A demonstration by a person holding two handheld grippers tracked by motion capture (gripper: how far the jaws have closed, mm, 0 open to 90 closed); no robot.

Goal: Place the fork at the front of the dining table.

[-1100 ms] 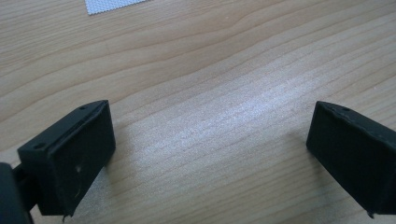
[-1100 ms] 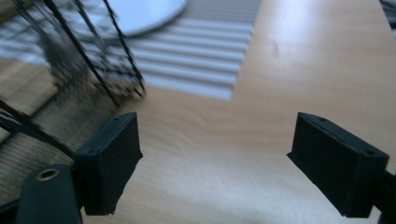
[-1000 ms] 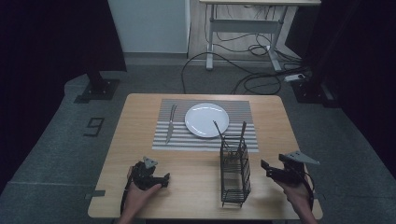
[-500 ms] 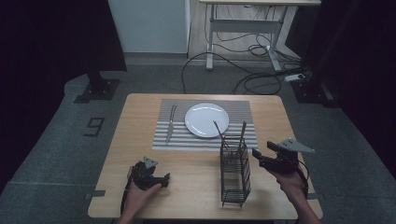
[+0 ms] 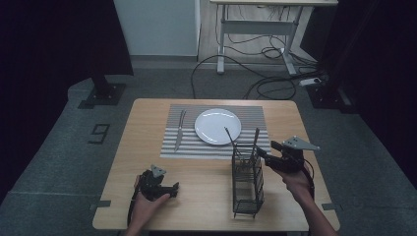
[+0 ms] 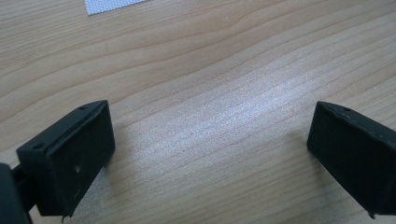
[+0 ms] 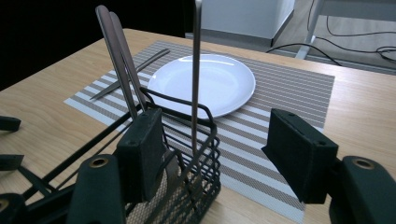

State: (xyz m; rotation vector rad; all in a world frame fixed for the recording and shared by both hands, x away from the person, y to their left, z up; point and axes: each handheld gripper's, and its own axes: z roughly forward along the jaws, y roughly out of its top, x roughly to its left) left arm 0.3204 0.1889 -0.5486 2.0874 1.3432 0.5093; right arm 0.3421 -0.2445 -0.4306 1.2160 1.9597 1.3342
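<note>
One wire caddy [image 5: 247, 179] holds three utensil handles [image 7: 196, 70]; right tool [image 7: 219, 154], jaws spread and just closing, straddles one; left tool [image 6: 210, 154] spread, empty.

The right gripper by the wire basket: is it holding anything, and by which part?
Nothing yet. The right gripper has its closing jaws either side of an upright utensil handle in the wire basket, not pressing it.

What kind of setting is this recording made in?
Probably a lab or studio mock-up of a dining spot, not a home: a small wooden table laid with a striped placemat and white plate, dark curtains, loose floor cables.
</note>
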